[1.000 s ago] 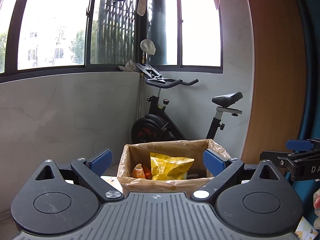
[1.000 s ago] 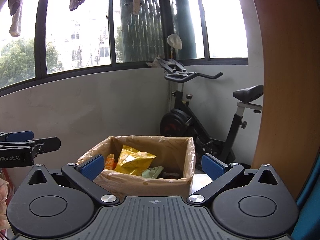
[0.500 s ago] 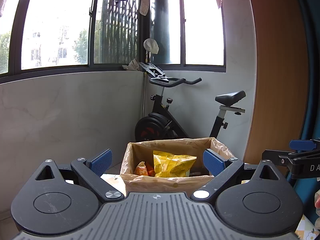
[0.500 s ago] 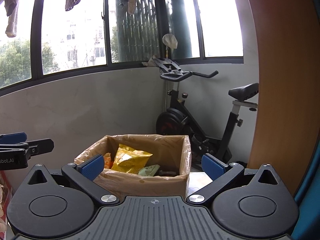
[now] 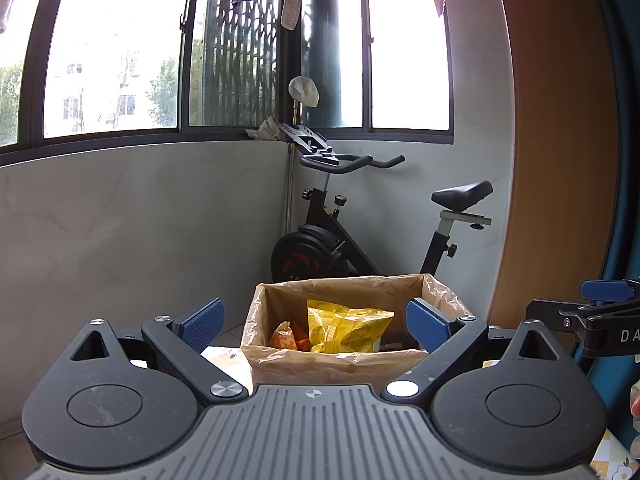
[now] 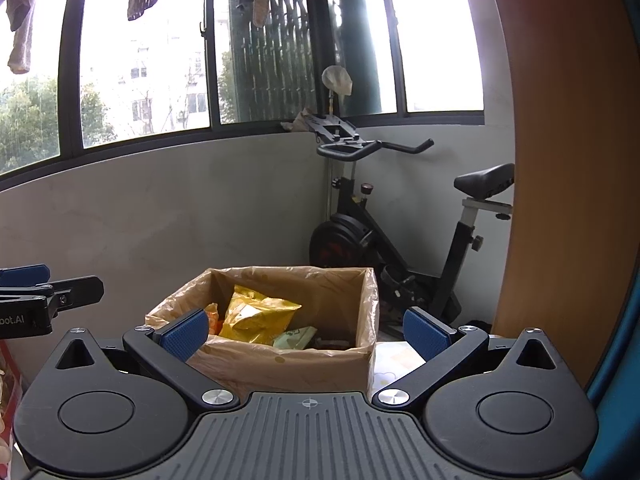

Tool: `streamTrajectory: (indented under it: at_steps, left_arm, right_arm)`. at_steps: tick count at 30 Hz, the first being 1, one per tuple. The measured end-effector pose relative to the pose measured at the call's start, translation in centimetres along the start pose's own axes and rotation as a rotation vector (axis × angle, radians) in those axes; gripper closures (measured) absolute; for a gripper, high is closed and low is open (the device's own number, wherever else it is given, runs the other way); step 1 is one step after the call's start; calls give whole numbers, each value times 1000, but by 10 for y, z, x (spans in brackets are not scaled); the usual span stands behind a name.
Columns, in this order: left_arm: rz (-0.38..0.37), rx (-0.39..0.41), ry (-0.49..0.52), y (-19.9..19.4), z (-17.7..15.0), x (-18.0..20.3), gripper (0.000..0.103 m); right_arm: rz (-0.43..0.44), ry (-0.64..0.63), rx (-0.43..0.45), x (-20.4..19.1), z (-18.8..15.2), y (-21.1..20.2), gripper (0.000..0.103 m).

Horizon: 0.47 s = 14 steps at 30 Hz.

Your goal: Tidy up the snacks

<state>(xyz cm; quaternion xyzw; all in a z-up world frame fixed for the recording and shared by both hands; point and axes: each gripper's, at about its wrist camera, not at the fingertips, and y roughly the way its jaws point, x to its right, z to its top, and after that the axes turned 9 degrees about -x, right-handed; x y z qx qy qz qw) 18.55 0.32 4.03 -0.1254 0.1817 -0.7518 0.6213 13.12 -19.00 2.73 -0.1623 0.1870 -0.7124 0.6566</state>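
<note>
Partly done by the look of it: cardboard box (image 6: 280,364) on the tabletop (image 6: 394,360) already holds a yellow chip bag (image 6: 256,314), orange packet (image 5: 282,336), green packet (image 6: 294,336). Left tongs (image 5: 316,320) and right tongs (image 6: 306,330) both wide, empty, hovering short of the near rim. Open air above; exercise bike (image 6: 400,240) well behind.

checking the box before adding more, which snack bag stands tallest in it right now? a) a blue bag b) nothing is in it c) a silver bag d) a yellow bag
d: a yellow bag rises highest inside the lined cardboard box, above the orange packet beside it.
</note>
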Motion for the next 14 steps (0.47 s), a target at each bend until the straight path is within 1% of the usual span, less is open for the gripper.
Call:
streamTrajectory:
  at_steps: [4,14]
  left_arm:
    - [8,-2,-4,1,-1,0,4]
    - [-8,2,0,0,-2,-2,4]
  right_arm:
    - [-2,-3,4,1,0,-2,0]
    - [-5,1,3,2,-2,-3,0]
